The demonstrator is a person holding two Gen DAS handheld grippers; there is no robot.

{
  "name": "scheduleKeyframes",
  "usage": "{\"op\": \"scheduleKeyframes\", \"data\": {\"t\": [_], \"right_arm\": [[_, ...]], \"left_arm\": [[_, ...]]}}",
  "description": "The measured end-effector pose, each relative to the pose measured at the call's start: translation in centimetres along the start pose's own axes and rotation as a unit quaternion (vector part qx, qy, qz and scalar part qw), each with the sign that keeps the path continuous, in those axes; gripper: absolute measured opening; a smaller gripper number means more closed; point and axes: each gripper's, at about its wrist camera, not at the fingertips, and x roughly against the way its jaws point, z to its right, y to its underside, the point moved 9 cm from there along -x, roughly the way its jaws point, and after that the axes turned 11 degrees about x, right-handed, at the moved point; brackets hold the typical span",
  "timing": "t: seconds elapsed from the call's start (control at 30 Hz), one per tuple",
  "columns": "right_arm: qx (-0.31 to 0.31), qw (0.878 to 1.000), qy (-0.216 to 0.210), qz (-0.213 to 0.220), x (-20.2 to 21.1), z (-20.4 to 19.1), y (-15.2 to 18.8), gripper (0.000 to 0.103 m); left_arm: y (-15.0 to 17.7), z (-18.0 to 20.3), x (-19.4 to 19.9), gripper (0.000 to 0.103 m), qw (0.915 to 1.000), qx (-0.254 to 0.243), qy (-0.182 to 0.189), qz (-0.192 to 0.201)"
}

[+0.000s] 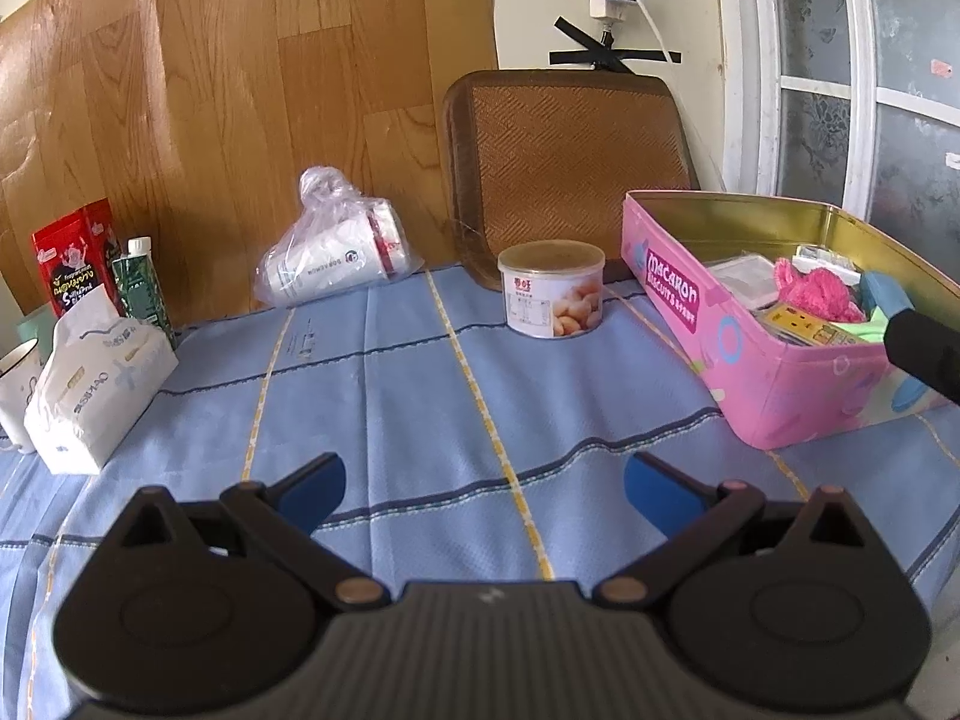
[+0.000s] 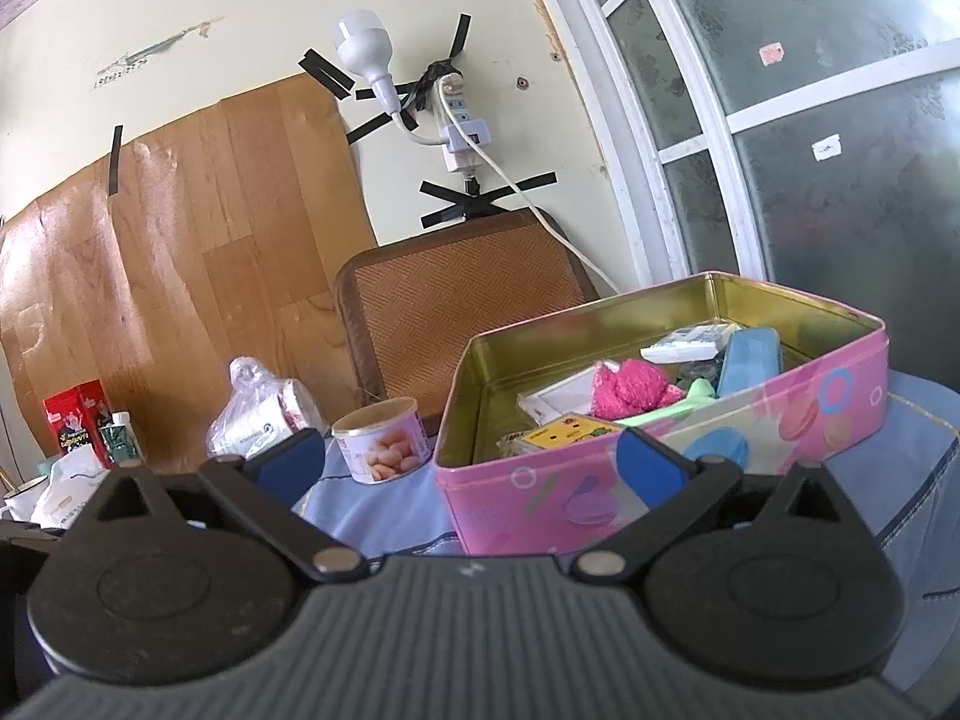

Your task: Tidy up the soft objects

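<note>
Pink fuzzy cloth [image 2: 630, 391], seemingly crumpled, lies in tin [image 2: 600, 480]; both grippers' jaws apart.

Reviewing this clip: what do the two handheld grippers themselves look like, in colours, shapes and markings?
Both look alike. The left gripper and right gripper each have a ribbed dark grey body with a small pale mark at its middle, two round black housings topped by triangular cut-outs, and black linkage arms joined by metal rivets. The fingers end in blue pads. No cables, sleeves or hands show.

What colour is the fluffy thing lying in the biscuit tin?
Bright pink. The fluffy thing lies inside the biscuit tin, clearest in the right wrist view.
</note>
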Motion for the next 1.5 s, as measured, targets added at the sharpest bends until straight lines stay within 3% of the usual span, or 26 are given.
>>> {"op": "scheduleKeyframes", "data": {"t": [0.6,1.5], "right_arm": [[-0.003,1.0,0.009,-0.014,-0.2,0.0,0.8,0.103],[-0.013,0.999,0.025,-0.015,-0.1,0.5,0.9,0.103]], "left_arm": [[0.5,0.4,-0.1,0.103,0.9995,-0.029,-0.013,-0.001],[1.2,1.0,-0.5,0.103,0.999,-0.023,0.01,-0.038]]}}
